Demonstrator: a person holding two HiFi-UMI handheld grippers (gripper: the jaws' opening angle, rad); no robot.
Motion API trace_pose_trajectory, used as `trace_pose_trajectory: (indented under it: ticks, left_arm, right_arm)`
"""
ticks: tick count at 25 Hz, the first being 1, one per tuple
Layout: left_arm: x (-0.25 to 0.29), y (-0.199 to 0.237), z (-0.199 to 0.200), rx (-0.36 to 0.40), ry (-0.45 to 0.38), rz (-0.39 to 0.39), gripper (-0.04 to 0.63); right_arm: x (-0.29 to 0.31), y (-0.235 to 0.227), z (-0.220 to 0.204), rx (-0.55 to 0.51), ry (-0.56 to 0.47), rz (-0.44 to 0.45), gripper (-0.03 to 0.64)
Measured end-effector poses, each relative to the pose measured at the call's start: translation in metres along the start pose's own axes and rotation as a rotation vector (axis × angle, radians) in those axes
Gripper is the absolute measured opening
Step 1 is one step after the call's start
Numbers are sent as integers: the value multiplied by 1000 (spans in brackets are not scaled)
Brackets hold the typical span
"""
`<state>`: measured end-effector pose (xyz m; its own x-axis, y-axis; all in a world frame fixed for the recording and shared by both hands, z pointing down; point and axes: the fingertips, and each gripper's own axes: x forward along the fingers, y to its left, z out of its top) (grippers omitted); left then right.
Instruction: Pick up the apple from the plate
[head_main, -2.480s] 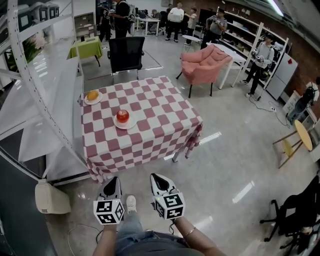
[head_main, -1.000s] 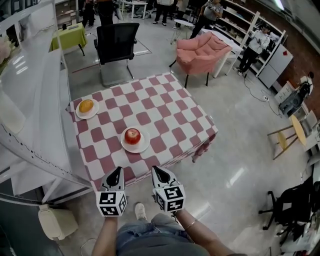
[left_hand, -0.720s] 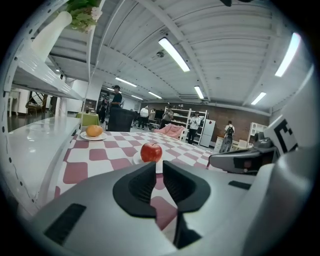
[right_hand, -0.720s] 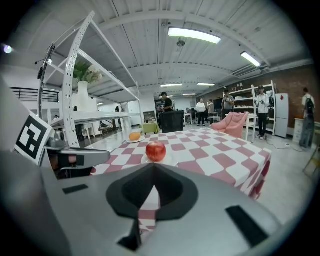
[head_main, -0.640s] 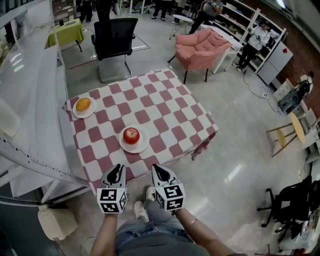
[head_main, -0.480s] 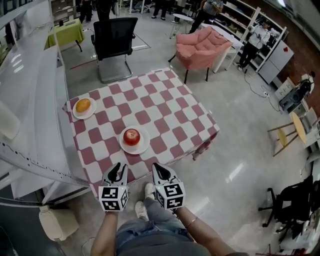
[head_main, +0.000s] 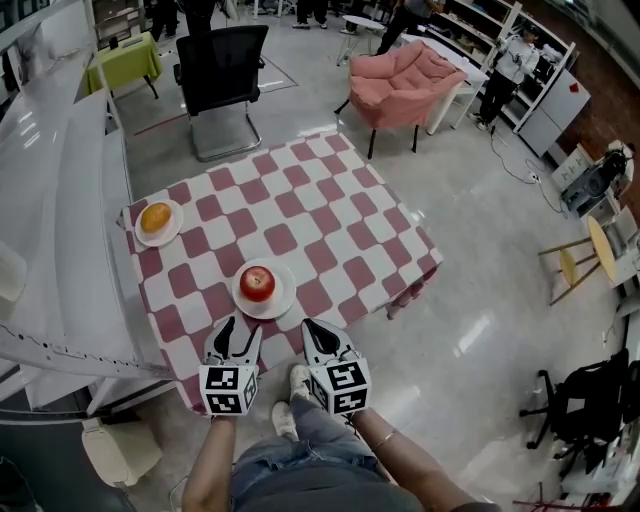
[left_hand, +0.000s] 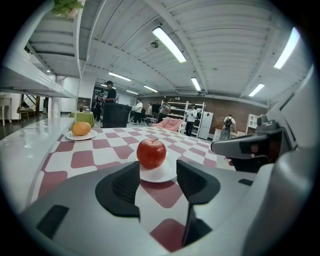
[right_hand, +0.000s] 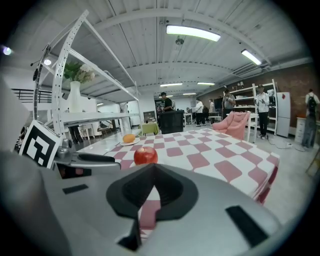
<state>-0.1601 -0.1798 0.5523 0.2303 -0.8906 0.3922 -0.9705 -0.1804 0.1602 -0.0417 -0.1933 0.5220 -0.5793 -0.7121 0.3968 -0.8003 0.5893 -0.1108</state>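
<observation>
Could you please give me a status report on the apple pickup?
Left gripper jaws opening, empty, facing apple. Right gripper shut, empty. Apple on plate, untouched. Nothing in the way.

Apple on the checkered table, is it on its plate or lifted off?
On the plate. The apple rests upright, stem up, in the middle of the white plate on the checkered cloth; nothing touches it.

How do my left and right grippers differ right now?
The left gripper has jaws apart and opening, nothing between them; the right gripper has jaws together. The left gripper is lined up on the apple; the right gripper points just right of it. Both empty, at the table near edge.
</observation>
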Motion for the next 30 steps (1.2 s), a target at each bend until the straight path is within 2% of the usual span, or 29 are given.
trace_pose_trajectory:
  ticks: [7, 15, 23, 30]
  left_arm:
    - [27, 3, 6, 1, -4, -12, 263]
    - [55, 14, 7, 9, 32, 26, 315]
    - [79, 12, 8, 86, 77, 37, 362]
    - [97, 16, 5, 101, 115, 55, 379]
  right_arm:
    - [18, -15, 1, 19, 27, 7, 11]
    - [40, -29, 0, 39, 59, 31, 9]
    - [54, -39, 1, 44, 81, 47, 11]
    - [64, -52, 1, 49, 90, 47, 11]
